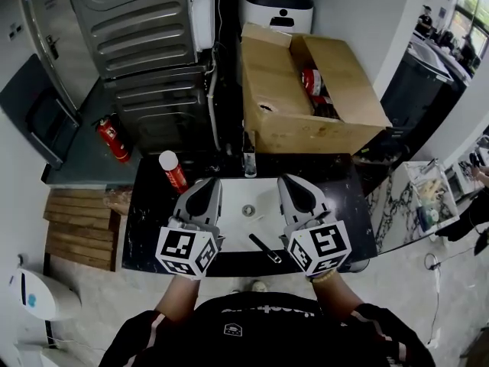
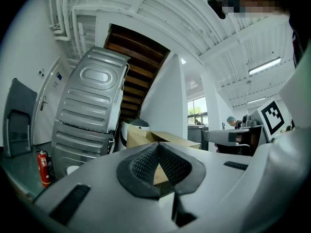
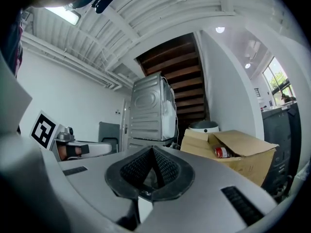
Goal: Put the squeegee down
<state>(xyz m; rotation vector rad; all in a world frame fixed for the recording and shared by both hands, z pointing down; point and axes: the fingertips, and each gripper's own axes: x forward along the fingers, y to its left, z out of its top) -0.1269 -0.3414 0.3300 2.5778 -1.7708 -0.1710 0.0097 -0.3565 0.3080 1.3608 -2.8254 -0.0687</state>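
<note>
Both grippers held level above the sink, task object released.

The right gripper (image 3: 151,152) has its jaws fully together, the ribbed pads meeting at the tip with nothing between them. The left gripper (image 2: 158,147) is likewise closed and empty, with only the cardboard box (image 2: 163,140) showing beyond its pads. In the head view the two grippers sit side by side, left (image 1: 208,183) and right (image 1: 291,182), each pointing away from the person and carrying nothing.

Between and below them lies a white sink (image 1: 233,232) set into the dark bench (image 1: 149,212). A slim dark bar, taken to be the squeegee (image 1: 265,248), lies slantwise in the basin near its front edge, just beside the right gripper's marker cube and apart from both sets of jaws. Its blade end cannot be made out. The drain (image 1: 248,210) is further in, and a small faucet (image 1: 249,163) stands at the back rim.

Further out, a red-and-white can (image 1: 173,170) stands on the bench to the left. The open box (image 1: 313,90) at the rear holds a red can (image 1: 312,81). A washing machine (image 1: 145,44) stands behind, and a fire extinguisher (image 1: 113,139) lies on the grey floor at left.

Judged progress: the squeegee appears to be set down and let go, so the task looks essentially complete. Nothing is visibly left but to draw the hands away.
</note>
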